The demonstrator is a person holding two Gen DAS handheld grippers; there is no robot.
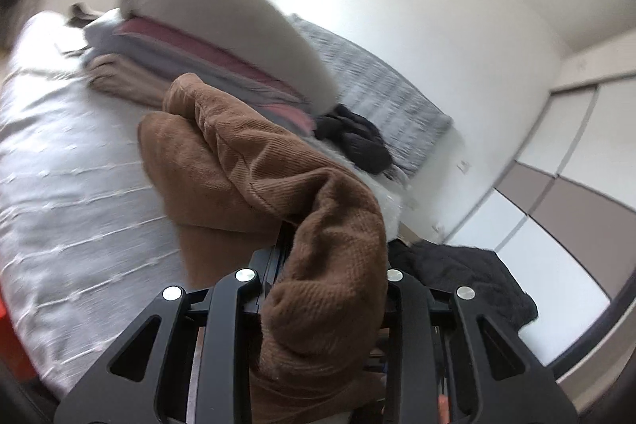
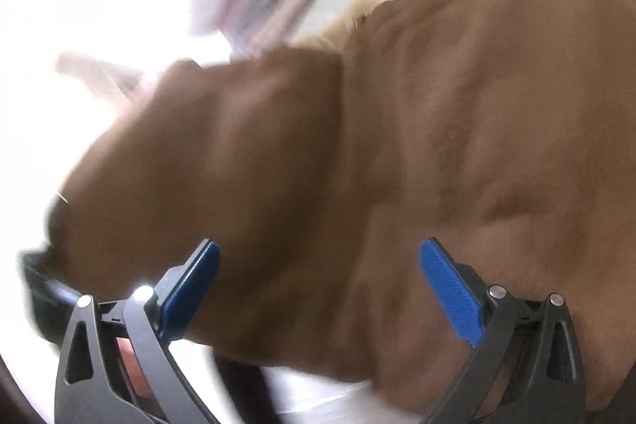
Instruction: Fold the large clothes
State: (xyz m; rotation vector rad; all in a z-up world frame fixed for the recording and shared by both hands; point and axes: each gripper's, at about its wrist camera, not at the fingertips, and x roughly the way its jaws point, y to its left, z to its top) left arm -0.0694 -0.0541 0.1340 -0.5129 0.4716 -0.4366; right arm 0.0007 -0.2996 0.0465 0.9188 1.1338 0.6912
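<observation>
Item, brown corduroy garment (image 1: 246, 161): soft, limp, bulky, so you should take it by a seam or hem; it trails from the bed (image 1: 71, 161) up into your left gripper (image 1: 318, 289), clamped on a bunched fold, while your right gripper (image 2: 318, 289) gapes wide, cloth just beyond its pads

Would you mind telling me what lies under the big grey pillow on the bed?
Under the grey pillow sits a stack of folded clothes, pink, grey and beige layers showing at the edges. How far the stack runs beneath the pillow is covered.
</observation>
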